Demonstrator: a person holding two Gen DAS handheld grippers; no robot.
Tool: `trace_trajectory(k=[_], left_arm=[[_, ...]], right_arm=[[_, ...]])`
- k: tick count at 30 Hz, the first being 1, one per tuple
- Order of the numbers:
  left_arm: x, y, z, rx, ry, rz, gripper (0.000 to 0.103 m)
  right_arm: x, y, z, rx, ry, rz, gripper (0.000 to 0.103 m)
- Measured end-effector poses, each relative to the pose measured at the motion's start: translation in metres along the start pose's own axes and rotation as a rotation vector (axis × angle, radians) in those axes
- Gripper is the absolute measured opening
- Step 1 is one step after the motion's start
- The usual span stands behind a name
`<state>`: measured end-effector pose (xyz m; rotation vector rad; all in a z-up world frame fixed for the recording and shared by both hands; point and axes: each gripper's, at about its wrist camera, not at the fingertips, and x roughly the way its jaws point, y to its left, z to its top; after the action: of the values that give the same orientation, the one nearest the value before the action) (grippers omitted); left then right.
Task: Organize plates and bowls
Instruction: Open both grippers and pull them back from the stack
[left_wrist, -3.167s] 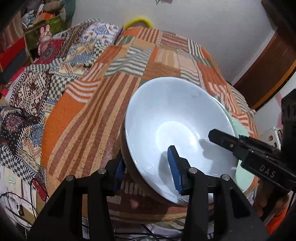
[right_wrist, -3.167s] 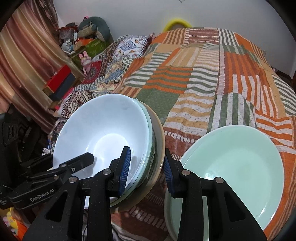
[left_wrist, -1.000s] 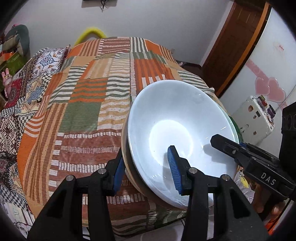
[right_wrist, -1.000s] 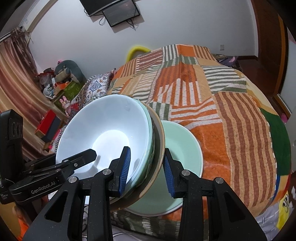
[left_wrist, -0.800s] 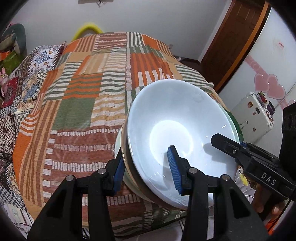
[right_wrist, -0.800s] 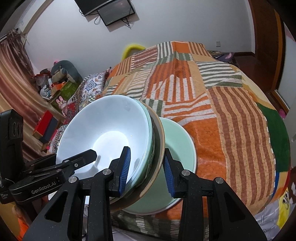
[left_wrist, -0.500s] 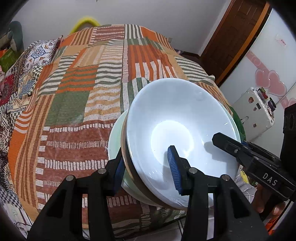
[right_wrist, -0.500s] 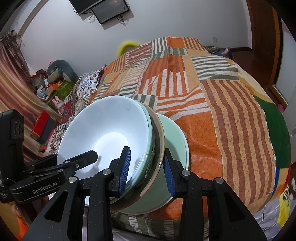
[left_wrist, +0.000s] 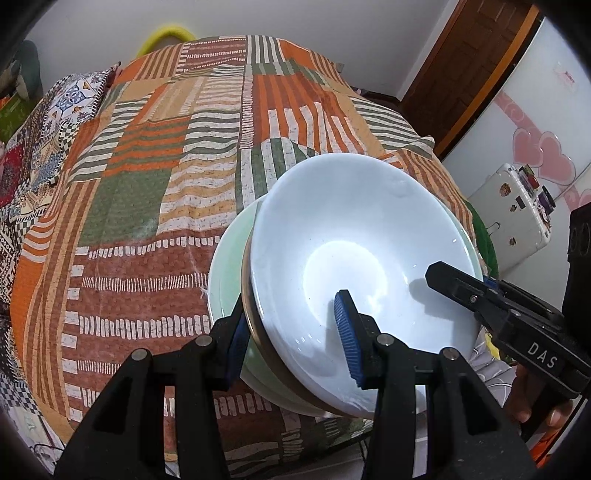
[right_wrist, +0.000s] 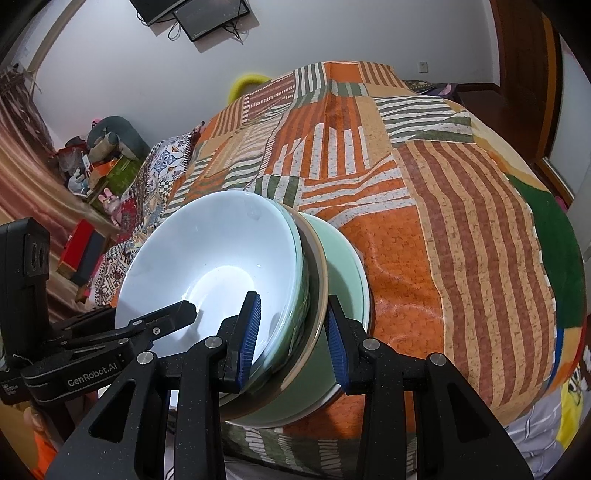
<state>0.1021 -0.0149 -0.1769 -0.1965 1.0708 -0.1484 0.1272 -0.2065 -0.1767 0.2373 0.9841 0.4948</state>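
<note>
Left tool (left_wrist: 291, 338): clamped on the near rim of a stack of dishes, one blue pad inside the white bowl, the other pad under the stack's outer edge.
Right tool (right_wrist: 291, 339): clamped on the opposite rim of the same stack, one blue pad inside the white bowl, the other behind the tan-rimmed plate; in the left wrist view it (left_wrist: 491, 299) reaches in over the bowl's right edge.
Left tool seen from the right wrist view (right_wrist: 155, 325): its tip lies inside the white bowl at the bowl's left edge.
White bowl (left_wrist: 354, 251): top of the stack, tilted, its hollow facing both cameras, glossy with a bright patch at the bottom.
Pale green dish (right_wrist: 298, 273): only a thin rim shows, directly under the white bowl.
Tan-rimmed plate (right_wrist: 320, 280): under the pale green dish, lowest piece of the gripped stack.
Mint green plate (left_wrist: 229, 258): below the white bowl, on the bed, showing past the stack on its left; whether the stack touches it cannot be told.
Bed (right_wrist: 461, 221): beneath the white bowl, covered by an orange, brown and green striped patchwork spread.
Hand (left_wrist: 535, 398): right of the white bowl, fingers under the right tool's body.
</note>
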Motion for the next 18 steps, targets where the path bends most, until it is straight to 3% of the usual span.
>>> trace_trajectory(k=[13,18], left_arm=[[0.001,0.004,-0.004,-0.005,-0.010,-0.033,0.045],[-0.012,0.005,-0.007,0.002,-0.039,-0.008,0.045]], right_arm=[[0.004,-0.001,-0.004,-0.023,-0.003,0.003,0.035],[0.002,-0.002,-0.005,-0.027,-0.001,0.012,0.039]])
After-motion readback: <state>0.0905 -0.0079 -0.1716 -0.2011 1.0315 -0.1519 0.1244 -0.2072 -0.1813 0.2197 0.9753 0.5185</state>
